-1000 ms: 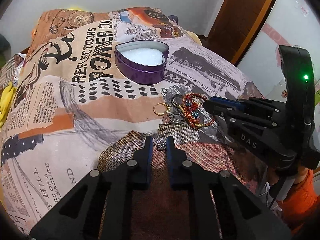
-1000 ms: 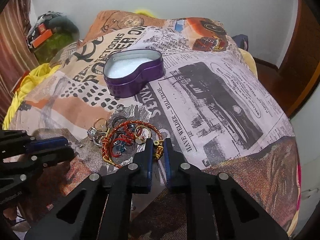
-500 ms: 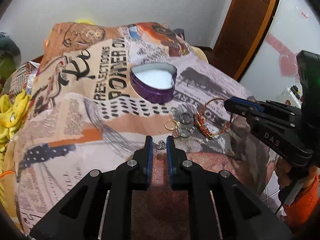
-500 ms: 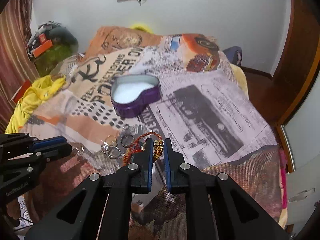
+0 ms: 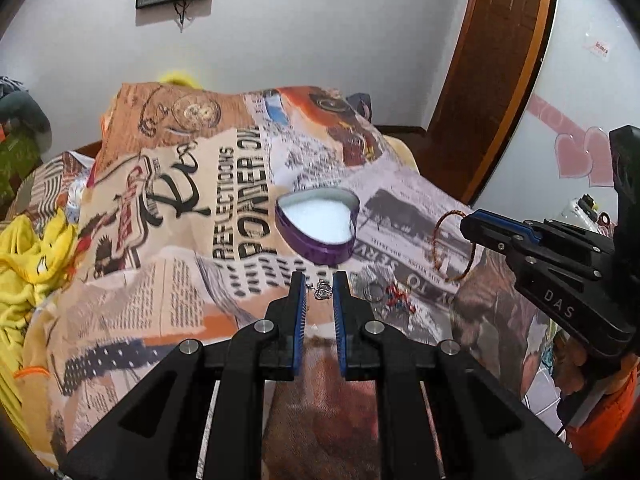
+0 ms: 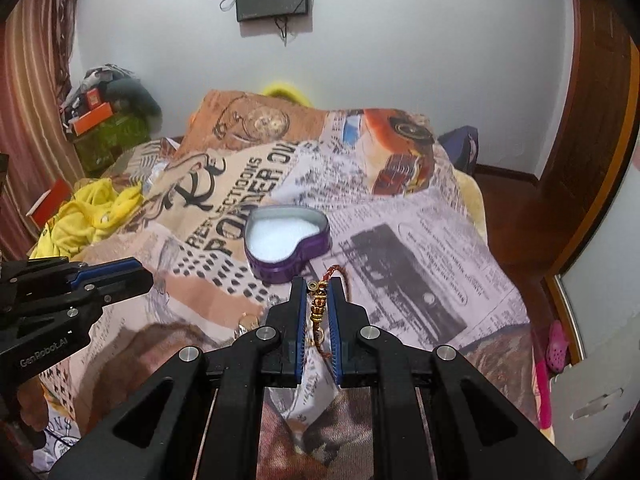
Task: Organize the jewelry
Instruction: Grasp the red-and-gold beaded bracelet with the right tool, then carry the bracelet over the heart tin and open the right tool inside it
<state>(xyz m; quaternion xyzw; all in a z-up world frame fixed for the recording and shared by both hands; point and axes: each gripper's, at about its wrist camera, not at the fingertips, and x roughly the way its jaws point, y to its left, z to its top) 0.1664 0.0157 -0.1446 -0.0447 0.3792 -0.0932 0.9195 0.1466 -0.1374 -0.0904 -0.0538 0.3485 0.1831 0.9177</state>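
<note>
Both tongs are up off the bed point(image 5: 168, 272), each with one piece, so nothing drags through the pile on the way to the tin.

Left tongs point(image 5: 318, 286): clenched on a small silver charm point(image 5: 322, 290), pinched right at the tips. I hold it there because it is tiny; any deeper and I would lose sight of it between the blue pads.

Right tongs point(image 6: 318, 288): clenched on the red thread bracelet point(image 6: 319, 303), gripped at its gold bead cluster, the stiffest part. In the left view the rest of the loop hangs free below the tips, clear of the bedspread.

The purple heart-shaped tin point(image 6: 286, 246) sits open on the bedspread just ahead of both tongs, white lining showing and nothing in it yet. My judgement: it is the destination, and its lid being off is why both pieces can go straight in.

The leftover jewelry point(image 5: 390, 294), a ring and a red-and-blue piece at least, lies on the bedspread between the tin and my tongs, near but apart from the tin.

Risk, as I judge it: the hanging loop could snag the tin's rim.
</note>
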